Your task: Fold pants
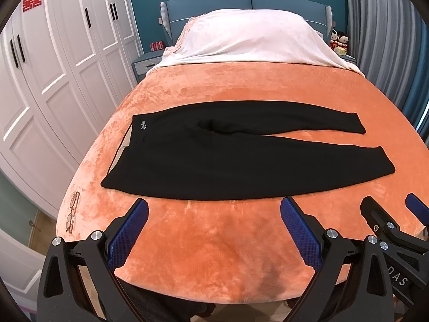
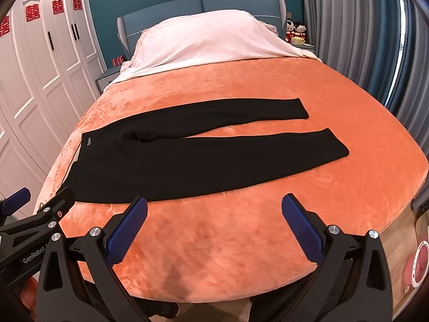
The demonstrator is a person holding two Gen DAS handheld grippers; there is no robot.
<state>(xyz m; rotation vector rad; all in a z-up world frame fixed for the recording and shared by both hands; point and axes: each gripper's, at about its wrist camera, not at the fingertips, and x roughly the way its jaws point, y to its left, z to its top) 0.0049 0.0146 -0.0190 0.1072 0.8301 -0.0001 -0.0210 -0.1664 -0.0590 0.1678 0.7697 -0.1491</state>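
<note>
Black knit pants (image 1: 214, 158) spread flat across the middle of a bed covered by a plush orange blanket (image 1: 241, 86), waistband at the left, both legs running out to the right. Far leg angled slightly away from the near one, a thin wedge of orange showing between them toward the cuffs. Small pale logo (image 1: 142, 126) near the waistband's far corner; a strip of light lining visible at the waistband opening.

Left gripper (image 1: 214, 212) poised over the near edge of the bed, blue textured pads spread wide, nothing between them, tips just short of the pants' near hem. Right gripper (image 2: 214, 209) likewise gaping wide and empty, hovering near the near leg's lower edge, not touching the cloth. Each tool visible in the other's view: the right one at the far right of the left view (image 1: 388, 214), the left one at the lower left of the right view (image 2: 43, 204).

Wire-rimmed spectacles (image 1: 73, 212) lying on the blanket at the near left corner, well apart from the pants. White sheet-draped pillows (image 1: 252, 37) at the far end against a blue padded headboard (image 1: 241, 2). White panelled wardrobe with red paper emblems (image 1: 53, 40) along the left; grey pleated curtain (image 2: 362, 26) on the right. Two small dolls (image 1: 339, 40) on the far right bedside stand.
</note>
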